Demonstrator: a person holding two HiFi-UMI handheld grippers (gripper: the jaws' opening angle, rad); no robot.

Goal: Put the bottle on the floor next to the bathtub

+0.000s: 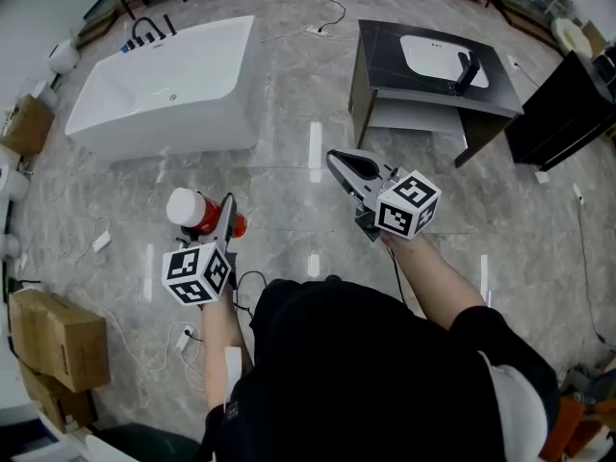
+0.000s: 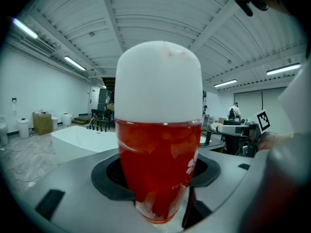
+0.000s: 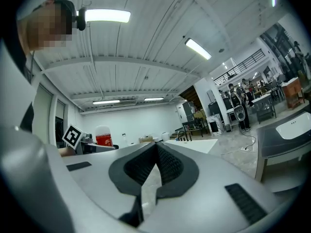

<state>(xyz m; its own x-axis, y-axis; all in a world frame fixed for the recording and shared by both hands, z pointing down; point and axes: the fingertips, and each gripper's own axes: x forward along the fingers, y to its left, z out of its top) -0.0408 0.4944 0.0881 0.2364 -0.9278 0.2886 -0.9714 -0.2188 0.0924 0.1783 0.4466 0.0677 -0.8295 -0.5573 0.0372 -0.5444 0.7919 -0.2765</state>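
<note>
Where the person stands, boxes (image 1: 56, 340) sit on the floor (image 1: 289, 114) at the near left. Just ahead, the left gripper (image 1: 217, 218) carries the bottle (image 1: 197, 210). Its fingers (image 2: 109, 176) are clamped on the red lower body, with the white cap uppermost. The bottle is in the air above the floor and touches no surface. Beside it and apart, the right gripper (image 1: 337, 160) carries nothing, and its fingers (image 3: 170, 164) are pressed together. Farther ahead on the left stands the white bathtub (image 1: 164, 89), well apart from the bottle. Ahead on the right stands a dark sink unit (image 1: 385, 51) with a white basin. Cables trail across the floor beyond.
</note>
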